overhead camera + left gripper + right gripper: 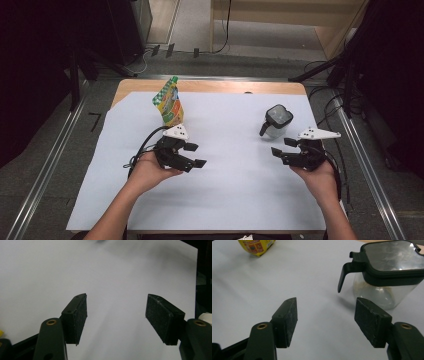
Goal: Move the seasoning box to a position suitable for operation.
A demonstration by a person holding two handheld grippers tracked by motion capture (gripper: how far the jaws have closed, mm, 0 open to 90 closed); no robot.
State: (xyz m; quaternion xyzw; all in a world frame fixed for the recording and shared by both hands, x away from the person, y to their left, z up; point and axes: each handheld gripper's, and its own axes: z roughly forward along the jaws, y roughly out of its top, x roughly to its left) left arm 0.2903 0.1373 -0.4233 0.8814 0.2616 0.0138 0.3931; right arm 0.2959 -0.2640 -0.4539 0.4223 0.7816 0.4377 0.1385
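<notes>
In the high view, a table (210,86) is covered by a large white sheet (230,175). At the far left part of the sheet stands a yellow and green pouch (170,103), upright, with a green cap on top. At the far right part stands a clear jug (276,122) with a black lid and a black handle that points to the left. The two containers are well apart. The left gripper (194,155) is in the person's left hand (150,171), just in front of the pouch, and its jaws are spread with nothing between them. The right gripper (282,148) is in the right hand (317,175), near the jug and a little in front of it; its jaws are also spread and hold nothing.

In the left gripper view, the two black jaws stand wide apart over the bare white sheet, and the dark pads (81,318) face each other with only paper between them.

In the right gripper view, the jaws are again spread and empty. The jug (384,275) stands ahead and to the right, its lid closed. Through the clear wall the jug seems almost empty, though a pale mark on the glass may be some residue; I cannot tell. The bottom of the pouch (256,246) shows at the top left corner.
</notes>
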